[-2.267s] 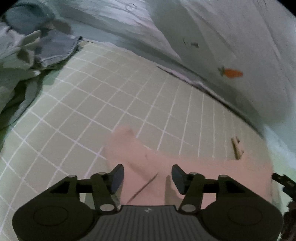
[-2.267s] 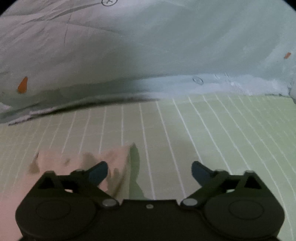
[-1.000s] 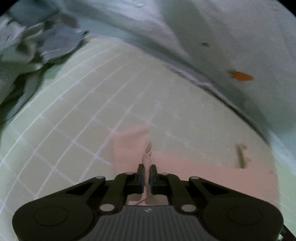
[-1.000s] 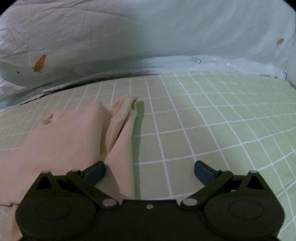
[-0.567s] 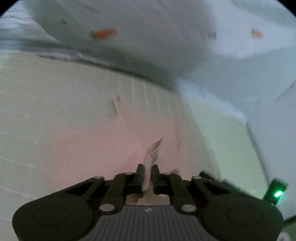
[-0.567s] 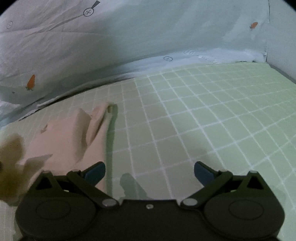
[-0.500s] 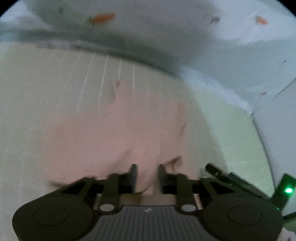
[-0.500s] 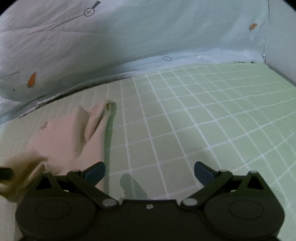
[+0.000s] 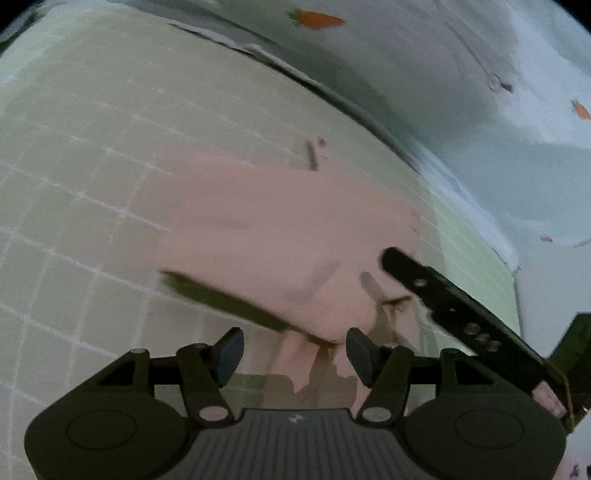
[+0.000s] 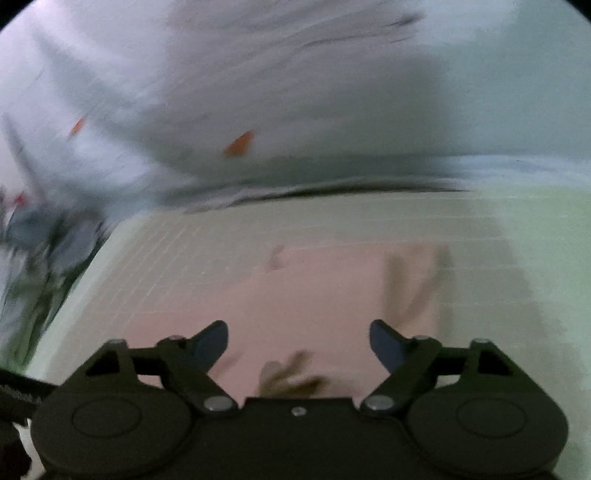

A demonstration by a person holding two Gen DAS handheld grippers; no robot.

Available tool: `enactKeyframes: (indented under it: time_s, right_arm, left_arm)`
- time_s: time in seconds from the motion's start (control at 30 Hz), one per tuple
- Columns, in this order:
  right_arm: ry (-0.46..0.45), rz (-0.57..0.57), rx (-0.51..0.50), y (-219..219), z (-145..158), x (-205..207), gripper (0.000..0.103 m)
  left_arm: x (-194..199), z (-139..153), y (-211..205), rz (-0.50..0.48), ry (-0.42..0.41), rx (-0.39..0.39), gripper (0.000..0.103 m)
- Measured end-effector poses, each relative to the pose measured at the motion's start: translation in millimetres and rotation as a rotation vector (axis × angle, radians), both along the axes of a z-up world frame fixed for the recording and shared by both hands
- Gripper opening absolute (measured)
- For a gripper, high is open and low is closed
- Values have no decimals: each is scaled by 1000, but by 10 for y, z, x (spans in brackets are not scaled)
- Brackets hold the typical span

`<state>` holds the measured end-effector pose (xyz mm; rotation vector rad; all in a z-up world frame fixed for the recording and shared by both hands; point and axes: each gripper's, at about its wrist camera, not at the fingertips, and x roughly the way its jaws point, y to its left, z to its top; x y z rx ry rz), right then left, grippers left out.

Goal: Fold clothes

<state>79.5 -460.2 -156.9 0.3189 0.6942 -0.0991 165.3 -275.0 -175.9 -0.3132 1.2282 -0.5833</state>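
Both jaws spread wide, nothing between the pads. Left gripper point(image 9: 294, 350) hovers just over the near edge of the pink garment point(image 9: 280, 236), fingers apart, cloth visible in the gap but not pinched. Right gripper point(image 10: 298, 340) also wide, looking down on the same pink garment point(image 10: 314, 295), pads clear of the fabric. In the left wrist view one black finger of the right gripper point(image 9: 454, 299) reaches in from the lower right corner, its tip over the right side of the garment; contact can't be told, frame blurred.

Garment lies mostly flat on a bed sheet point(image 9: 74, 184), pale green with a white grid, roughly mid-sheet and closer to the far edge. A fold ridge casts a dark shadow along its near left side. Some wrinkles near the right edge in the right wrist view.

Behind the far edge of the sheet hangs a light blue cloth backdrop point(image 10: 332, 92) with small orange carrot prints point(image 9: 317, 19). Heap of grey-blue clothes point(image 10: 44, 251) at the left edge of the sheet, heavily smeared. Both frames motion-blurred.
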Motion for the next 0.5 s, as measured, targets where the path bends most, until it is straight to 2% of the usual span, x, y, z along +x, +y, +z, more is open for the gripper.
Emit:
enactKeyframes:
  time_s: [0.07,0.1,0.13,0.17,0.23,0.33,0.5]
  right_arm:
    - [36,60,2,102,-72,148,53]
    - [45,76,0,139,-95,182,47]
    - [47,79,-4,164,-106,177,35]
    - [49,82,-7,188,-117,172,19]
    - [41,94,5,225,-92,117,5]
    - [14,87,15,273,12,-41,5]
    - [5,55,45,394,159,-434,5]
  left_arm:
    - [11,10,97,25,-2,5,62]
    - [15,25,133,33,-7,8,62]
    - [18,40,168,42,-12,11,62]
    - [21,54,204,50,-16,14,62]
    - [28,83,275,67,-26,19,62]
    - [38,127,382,93,-40,28,62]
    - [-124,270,450,75,-76,12,62]
